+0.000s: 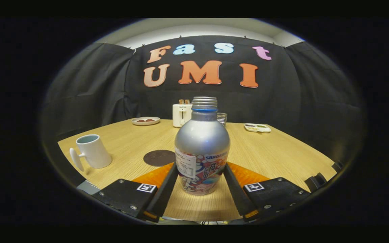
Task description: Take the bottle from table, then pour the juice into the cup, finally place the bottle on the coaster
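A silver metal bottle (202, 141) with a colourful label, a blue neck ring and an uncapped threaded mouth stands upright on the wooden table (275, 152). It sits between the fingers of my gripper (201, 166), and both fingers press against its lower sides. A white cup (91, 152) with a handle stands to the left, apart from the fingers. A dark round coaster (159, 157) lies flat between the cup and the bottle, just ahead of my left finger (167, 189).
At the far side of the table stand a white toaster (182, 114), a plate with food (145, 120), a small glass (222, 118) behind the bottle and a small white tray (257, 127). The black cloth wall closes off the back.
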Demonstrator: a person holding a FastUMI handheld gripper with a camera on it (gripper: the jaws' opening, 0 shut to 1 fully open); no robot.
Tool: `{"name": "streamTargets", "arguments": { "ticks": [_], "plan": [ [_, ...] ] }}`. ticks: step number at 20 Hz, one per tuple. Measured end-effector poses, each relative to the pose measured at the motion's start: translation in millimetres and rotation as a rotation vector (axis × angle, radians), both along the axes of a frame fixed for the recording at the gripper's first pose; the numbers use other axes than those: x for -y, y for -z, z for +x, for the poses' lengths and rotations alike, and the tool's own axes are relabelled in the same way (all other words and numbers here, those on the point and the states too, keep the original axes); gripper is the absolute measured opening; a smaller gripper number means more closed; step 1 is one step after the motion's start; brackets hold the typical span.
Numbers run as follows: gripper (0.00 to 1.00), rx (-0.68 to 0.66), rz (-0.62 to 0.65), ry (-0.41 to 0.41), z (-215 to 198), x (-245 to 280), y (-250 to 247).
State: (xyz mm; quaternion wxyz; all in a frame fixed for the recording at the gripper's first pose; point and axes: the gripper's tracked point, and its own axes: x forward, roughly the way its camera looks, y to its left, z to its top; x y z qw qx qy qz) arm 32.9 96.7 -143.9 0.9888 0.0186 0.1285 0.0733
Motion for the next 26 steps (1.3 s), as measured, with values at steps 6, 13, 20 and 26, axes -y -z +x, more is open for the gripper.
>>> {"name": "streamTargets", "arguments": {
  "ticks": [6,13,20,26],
  "plan": [
    [0.77,0.006,-0.073,-0.006,-3.2,-6.1,-13.1],
    [0.77,0.077,-0.206,-0.016,-3.2,-29.0,-51.0],
    [0.77,0.137,-0.375,-0.076,0.6,-73.3,-73.9],
    [0.77,0.172,-0.519,-0.147,8.4,-111.8,-78.1]
  ]
}}
